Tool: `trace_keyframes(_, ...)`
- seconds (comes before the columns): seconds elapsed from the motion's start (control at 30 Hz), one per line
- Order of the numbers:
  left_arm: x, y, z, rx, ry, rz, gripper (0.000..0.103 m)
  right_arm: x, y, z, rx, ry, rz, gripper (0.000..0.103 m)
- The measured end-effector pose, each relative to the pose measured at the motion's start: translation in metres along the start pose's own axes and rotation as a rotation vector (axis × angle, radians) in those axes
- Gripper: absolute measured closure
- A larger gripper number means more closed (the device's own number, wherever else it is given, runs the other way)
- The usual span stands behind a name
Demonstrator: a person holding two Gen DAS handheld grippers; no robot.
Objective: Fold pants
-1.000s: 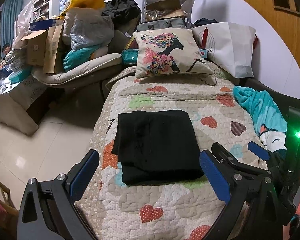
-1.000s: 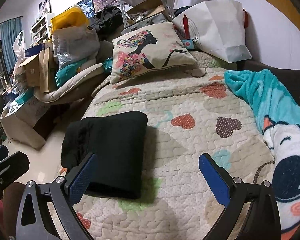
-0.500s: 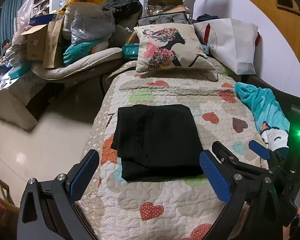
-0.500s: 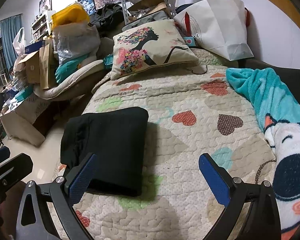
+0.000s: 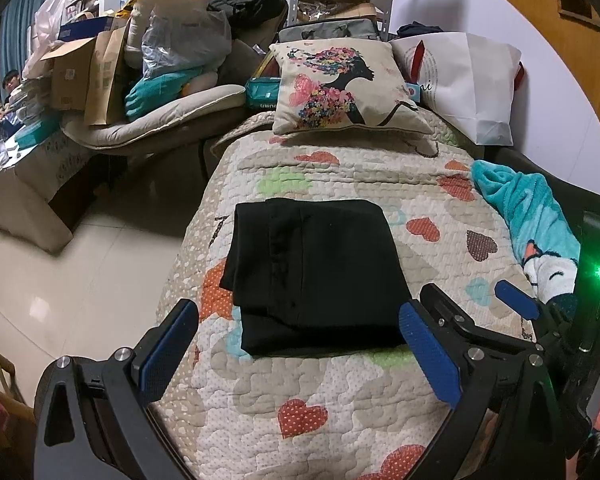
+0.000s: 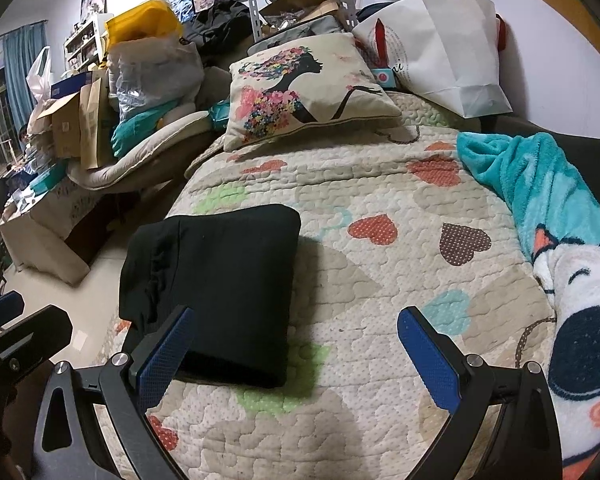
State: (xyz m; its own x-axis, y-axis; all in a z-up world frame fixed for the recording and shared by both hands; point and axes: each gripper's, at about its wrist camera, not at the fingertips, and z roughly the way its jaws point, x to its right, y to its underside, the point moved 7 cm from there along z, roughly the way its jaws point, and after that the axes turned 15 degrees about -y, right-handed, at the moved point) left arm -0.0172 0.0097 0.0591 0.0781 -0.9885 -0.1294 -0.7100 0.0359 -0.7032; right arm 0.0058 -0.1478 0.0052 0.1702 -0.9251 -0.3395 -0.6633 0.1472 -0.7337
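The black pants (image 5: 314, 276) lie folded into a flat rectangle on the heart-patterned quilt (image 5: 340, 392); they also show in the right wrist view (image 6: 216, 288). My left gripper (image 5: 300, 356) is open and empty, held above the quilt just in front of the pants' near edge. My right gripper (image 6: 296, 356) is open and empty, to the right of the pants and above the quilt. The right gripper's fingers (image 5: 516, 300) show at the right of the left wrist view.
A flower-print cushion (image 5: 340, 88) and a white paper bag (image 5: 468, 80) sit at the bed's far end. A teal blanket (image 6: 548, 208) lies along the right edge. The bed's left edge drops to a tiled floor (image 5: 60, 272). A cluttered chair (image 5: 156, 120) stands far left.
Both grippers have drawn back and up a little from the pants. The pants have not moved.
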Motion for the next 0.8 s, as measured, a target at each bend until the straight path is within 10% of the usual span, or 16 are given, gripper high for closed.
trace_keyframes(0.8, 0.001, 0.009, 0.014, -0.051, 0.013, -0.01, 0.003, 0.001, 0.007, 0.008, -0.028, 0.003, -0.002, 0.0)
